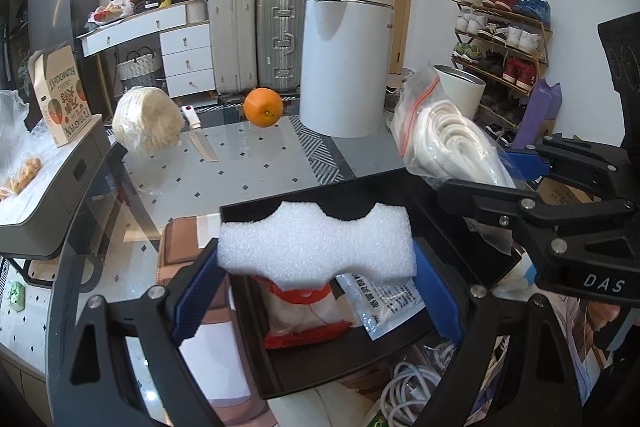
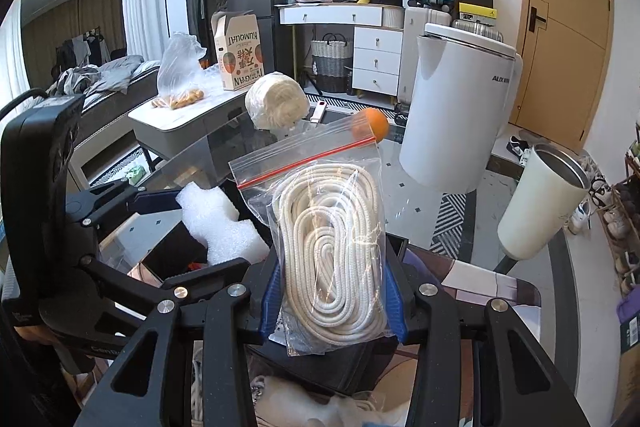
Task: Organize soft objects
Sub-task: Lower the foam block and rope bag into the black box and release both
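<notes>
At the lower centre of the left wrist view, the left gripper [image 1: 316, 279] pinches a white foam block [image 1: 316, 243] by its two ends, jaws wide because the block is wide, holding it over the black tray [image 1: 480, 247], probably to drop it in. The tray already holds a red-and-white packet [image 1: 304, 315] and a printed sachet [image 1: 384, 303]. In the centre of the right wrist view, the right gripper [image 2: 334, 303] clamps a zip bag of coiled white rope [image 2: 332, 247] upright, apparently next for the tray.
</notes>
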Available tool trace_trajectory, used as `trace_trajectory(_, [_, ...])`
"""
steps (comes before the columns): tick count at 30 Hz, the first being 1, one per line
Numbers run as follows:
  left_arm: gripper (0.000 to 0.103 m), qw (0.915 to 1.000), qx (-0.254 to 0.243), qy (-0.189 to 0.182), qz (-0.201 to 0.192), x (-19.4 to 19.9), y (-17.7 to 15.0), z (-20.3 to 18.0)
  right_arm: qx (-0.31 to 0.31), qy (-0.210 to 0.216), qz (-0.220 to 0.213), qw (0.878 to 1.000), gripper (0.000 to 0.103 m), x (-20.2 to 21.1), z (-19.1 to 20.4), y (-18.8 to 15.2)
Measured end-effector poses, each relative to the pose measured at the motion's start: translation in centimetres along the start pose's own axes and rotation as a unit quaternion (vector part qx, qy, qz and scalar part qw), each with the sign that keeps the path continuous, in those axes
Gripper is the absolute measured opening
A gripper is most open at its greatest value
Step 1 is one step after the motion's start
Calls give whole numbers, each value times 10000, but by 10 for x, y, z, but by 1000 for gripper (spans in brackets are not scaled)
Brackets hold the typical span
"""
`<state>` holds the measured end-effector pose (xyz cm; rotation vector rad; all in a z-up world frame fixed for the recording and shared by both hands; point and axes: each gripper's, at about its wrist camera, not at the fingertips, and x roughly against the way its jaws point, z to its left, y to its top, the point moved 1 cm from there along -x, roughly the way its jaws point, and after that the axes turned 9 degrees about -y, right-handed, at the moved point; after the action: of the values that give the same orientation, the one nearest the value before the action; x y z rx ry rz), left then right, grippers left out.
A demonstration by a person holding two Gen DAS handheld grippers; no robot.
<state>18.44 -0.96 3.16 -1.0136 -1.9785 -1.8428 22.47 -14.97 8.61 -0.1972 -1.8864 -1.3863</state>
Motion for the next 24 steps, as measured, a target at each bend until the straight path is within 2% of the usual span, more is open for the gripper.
trace_trajectory(8, [91, 10000, -51, 23, 23, 0, 0, 2, -15, 38, 87, 10000, 43, -7, 3, -1])
trace_trajectory(13, [103, 9998, -75, 171, 37, 2, 0, 1, 68, 77, 95, 9999, 43, -10, 6, 1])
trace_trajectory(24, [103, 9990, 102, 437, 4, 11, -4, 15, 113, 125, 166, 9997, 43, -13, 6, -1])
